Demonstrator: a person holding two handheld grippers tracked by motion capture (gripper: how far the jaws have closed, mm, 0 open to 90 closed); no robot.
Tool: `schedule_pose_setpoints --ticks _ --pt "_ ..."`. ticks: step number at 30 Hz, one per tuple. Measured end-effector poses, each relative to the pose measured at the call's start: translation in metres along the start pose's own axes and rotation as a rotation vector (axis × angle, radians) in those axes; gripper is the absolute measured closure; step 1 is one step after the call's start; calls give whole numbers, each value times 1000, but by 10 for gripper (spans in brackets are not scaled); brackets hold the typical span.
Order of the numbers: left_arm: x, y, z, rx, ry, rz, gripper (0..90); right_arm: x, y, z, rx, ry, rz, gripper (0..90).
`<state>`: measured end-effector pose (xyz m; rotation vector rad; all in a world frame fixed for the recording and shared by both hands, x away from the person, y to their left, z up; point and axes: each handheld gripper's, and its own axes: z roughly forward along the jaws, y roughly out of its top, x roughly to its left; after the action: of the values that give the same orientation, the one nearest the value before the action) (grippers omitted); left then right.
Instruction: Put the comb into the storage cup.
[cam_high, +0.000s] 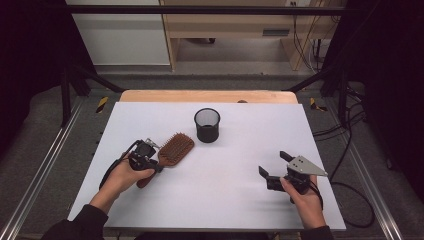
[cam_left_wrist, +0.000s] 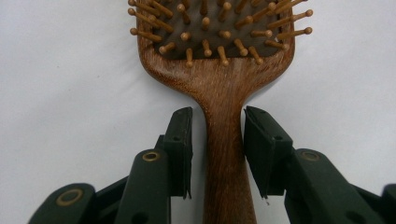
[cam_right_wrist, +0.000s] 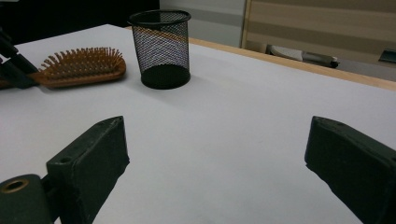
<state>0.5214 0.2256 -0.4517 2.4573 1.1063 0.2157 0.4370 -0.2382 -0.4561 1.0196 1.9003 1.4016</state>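
Just one hairbrush (cam_left_wrist: 219, 88), one mesh cup (cam_high: 207, 125), two grippers.

A black mesh cup (cam_high: 207, 125) stands upright on the white table (cam_high: 240, 195), near the middle of the far edge. A bare wooden strip (cam_high: 150, 96) runs along that far edge. Beyond the table, a wooden cabinet (cam_high: 225, 25) stands on the floor.

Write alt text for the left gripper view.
A wooden hairbrush lies bristles up on a white table, its handle running between the two black jaws of the left hand-held gripper. Narrow gaps show on both sides of the handle, so the pads are not yet pressing on it.
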Motion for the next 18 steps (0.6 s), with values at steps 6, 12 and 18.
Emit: schedule_pose_setpoints --ticks 6,12,18 --pt "-3 1 1 3 17 29 638 0 0 0 1 3 -4 62" --pt "-5 0 2 0 35 44 677 0 0 1 3 5 -6 62" --pt "-3 -1 2 -11 29 34 720 2 0 0 2 7 -7 61"
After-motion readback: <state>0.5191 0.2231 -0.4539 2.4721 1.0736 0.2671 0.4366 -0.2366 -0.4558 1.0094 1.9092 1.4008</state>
